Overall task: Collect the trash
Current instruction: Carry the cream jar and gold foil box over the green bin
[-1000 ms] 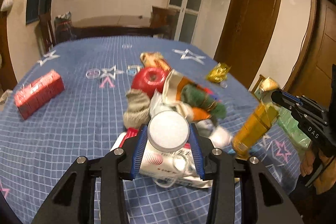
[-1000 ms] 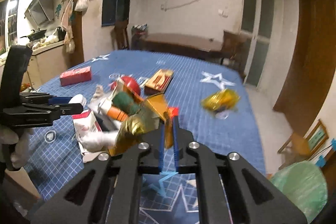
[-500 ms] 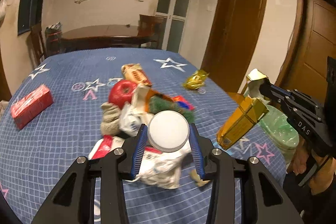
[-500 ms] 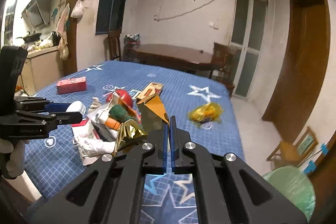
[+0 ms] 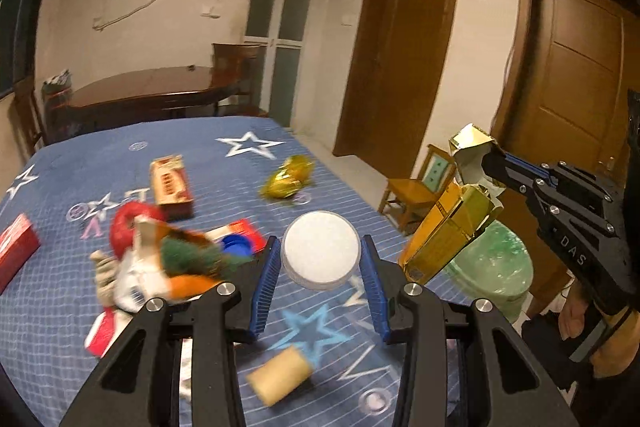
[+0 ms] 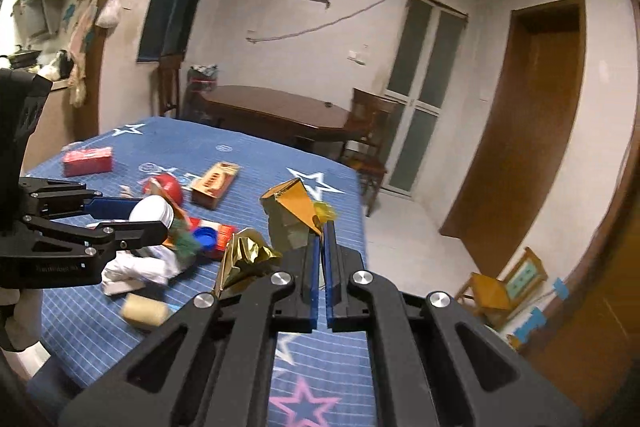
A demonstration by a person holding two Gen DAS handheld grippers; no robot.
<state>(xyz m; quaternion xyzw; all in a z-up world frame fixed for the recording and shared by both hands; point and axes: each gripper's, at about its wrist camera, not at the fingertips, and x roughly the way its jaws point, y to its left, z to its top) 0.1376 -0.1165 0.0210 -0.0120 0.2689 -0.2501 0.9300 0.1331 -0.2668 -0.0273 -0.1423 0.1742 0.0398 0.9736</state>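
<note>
My left gripper (image 5: 320, 263) is shut on a white round container (image 5: 320, 255), held above the blue star tablecloth (image 5: 312, 331); the container also shows in the right wrist view (image 6: 151, 213). My right gripper (image 6: 322, 227) is shut on a torn gold carton (image 6: 290, 223), which shows in the left wrist view (image 5: 448, 231) above a green-lined trash bin (image 5: 494, 263) beside the table. A trash pile (image 5: 168, 263) lies on the cloth to the left. A tan cylinder (image 5: 280, 375) lies near the front edge.
On the cloth are a red box (image 5: 16, 251), a brown box (image 5: 171, 185), a gold wrapper (image 5: 288, 179) and a red round thing (image 5: 132, 223). A small wooden chair (image 5: 420, 187) stands by the doors. A dark dining table (image 5: 148, 95) is behind.
Both grippers have risen and swung right, toward the green bin, each still holding its item. The pile has slid left in the left wrist view. The tan cylinder has come into view.
</note>
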